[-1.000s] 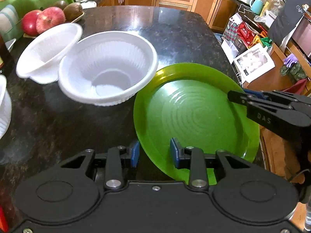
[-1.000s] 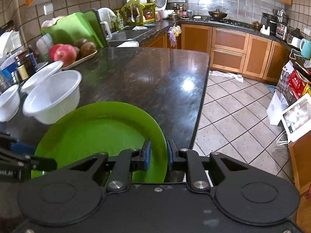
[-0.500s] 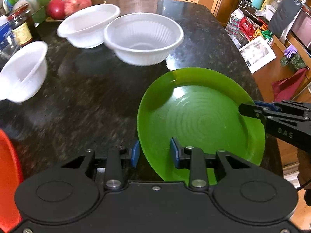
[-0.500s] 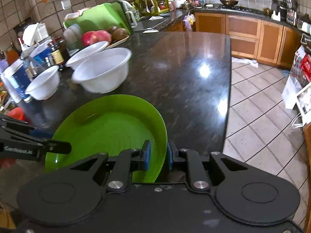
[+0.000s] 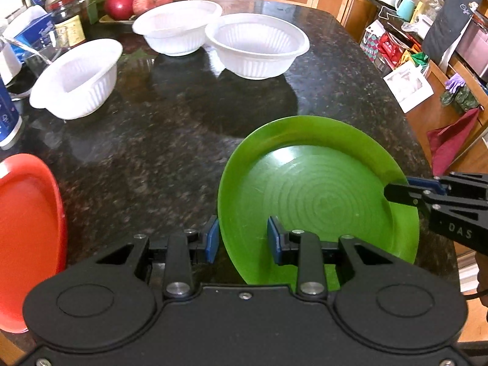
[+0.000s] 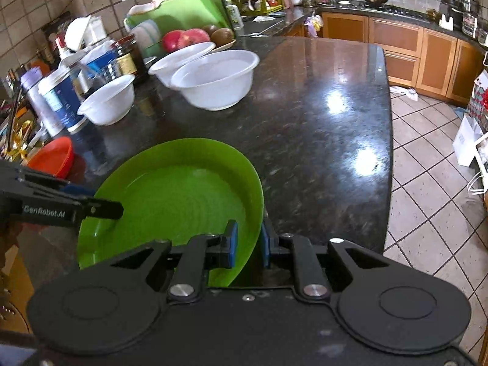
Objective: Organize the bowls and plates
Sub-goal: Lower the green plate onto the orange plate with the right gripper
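A green plate (image 5: 317, 195) is held above the dark granite counter (image 5: 170, 140) by both grippers. My left gripper (image 5: 242, 239) straddles its left rim with a gap beside each pad, so a grip does not show. My right gripper (image 6: 247, 244) is shut on its right rim; it also shows in the left wrist view (image 5: 427, 195). The plate also shows in the right wrist view (image 6: 170, 204). An orange-red plate (image 5: 27, 238) lies at the left edge. Three white bowls (image 5: 76, 79) (image 5: 180, 27) (image 5: 259, 45) sit on the far counter.
Jars, cans and a blue box (image 6: 67, 91) crowd the counter's left side. A tray of fruit (image 5: 137, 0) stands behind the bowls. The counter's right edge (image 6: 387, 152) drops to a tiled floor (image 6: 427, 158).
Both grippers carried the green plate back toward the near edge and left. The bowls now lie farther off, and the orange-red plate has come into view.
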Demonstrator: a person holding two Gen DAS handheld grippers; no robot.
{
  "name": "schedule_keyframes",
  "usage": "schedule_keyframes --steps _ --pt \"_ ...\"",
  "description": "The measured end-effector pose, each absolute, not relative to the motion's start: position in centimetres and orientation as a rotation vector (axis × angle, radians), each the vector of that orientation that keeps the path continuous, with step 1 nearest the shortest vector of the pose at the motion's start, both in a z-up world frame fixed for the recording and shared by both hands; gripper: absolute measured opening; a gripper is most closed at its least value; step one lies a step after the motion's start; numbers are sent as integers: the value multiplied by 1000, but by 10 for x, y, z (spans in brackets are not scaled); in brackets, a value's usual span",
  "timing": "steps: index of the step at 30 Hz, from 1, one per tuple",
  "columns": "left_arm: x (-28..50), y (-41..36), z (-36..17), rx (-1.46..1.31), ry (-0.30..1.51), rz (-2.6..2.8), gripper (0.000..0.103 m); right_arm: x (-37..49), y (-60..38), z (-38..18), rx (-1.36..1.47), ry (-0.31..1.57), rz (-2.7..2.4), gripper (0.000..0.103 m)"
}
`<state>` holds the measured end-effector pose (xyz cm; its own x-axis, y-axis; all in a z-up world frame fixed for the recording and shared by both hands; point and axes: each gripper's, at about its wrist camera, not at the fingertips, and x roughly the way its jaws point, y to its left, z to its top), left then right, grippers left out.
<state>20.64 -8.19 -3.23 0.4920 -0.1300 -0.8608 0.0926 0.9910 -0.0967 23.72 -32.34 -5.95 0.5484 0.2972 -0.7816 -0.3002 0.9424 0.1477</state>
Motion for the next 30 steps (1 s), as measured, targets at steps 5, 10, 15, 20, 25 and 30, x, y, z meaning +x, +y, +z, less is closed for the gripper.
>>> schedule_keyframes --steps 5,10,15,20,25,30 --pt "202 -69 -35 -52 1034 -148 42 229 -308 -60 -10 929 340 18" --pt "200 -60 -35 -52 1033 -190 42 221 -298 -60 -3 925 286 18" --pt "200 -56 -35 -24 1025 -228 42 216 -288 -60 8 930 216 18" --pt "201 -47 -34 -2 1035 -270 42 211 -278 -59 25 940 174 18" --pt "200 -34 -32 6 1042 -292 41 206 -265 -58 46 944 154 18" --pt "196 -19 -26 23 1018 -300 41 206 -252 -56 60 935 148 18"
